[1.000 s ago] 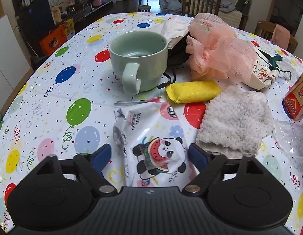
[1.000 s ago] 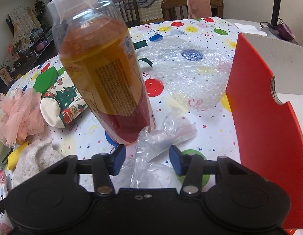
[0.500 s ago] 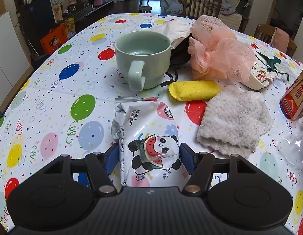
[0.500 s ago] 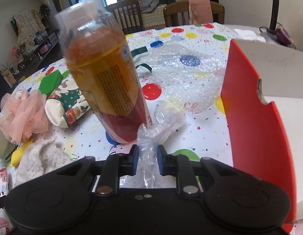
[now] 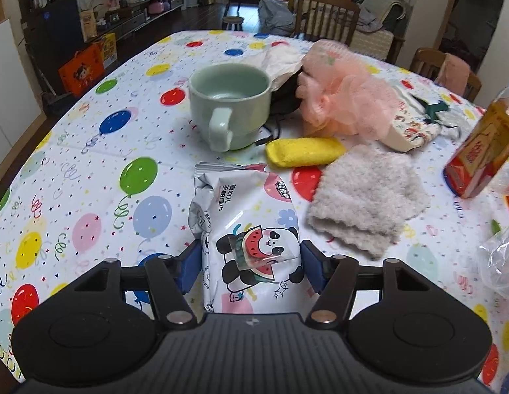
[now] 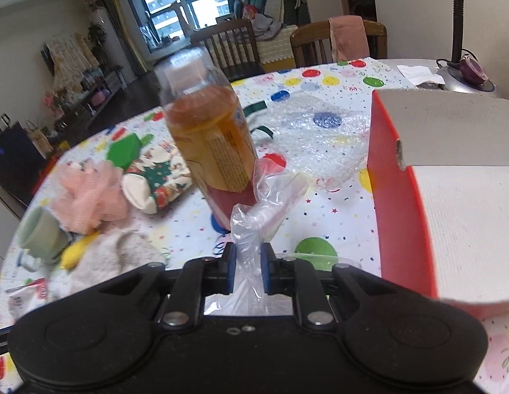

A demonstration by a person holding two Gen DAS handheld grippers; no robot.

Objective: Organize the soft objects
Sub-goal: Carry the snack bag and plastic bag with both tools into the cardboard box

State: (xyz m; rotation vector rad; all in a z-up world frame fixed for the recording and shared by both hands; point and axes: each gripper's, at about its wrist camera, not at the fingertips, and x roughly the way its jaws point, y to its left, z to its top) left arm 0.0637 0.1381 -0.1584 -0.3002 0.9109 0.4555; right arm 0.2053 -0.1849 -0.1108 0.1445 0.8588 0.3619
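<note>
In front of the green mug, the panda wipes pack lay flat on the balloon tablecloth, its near end between the left gripper pads, which clamped its sides. Right gripper jaws were closing on a clear plastic bag (crumpled) beside the tea bottle.
</note>
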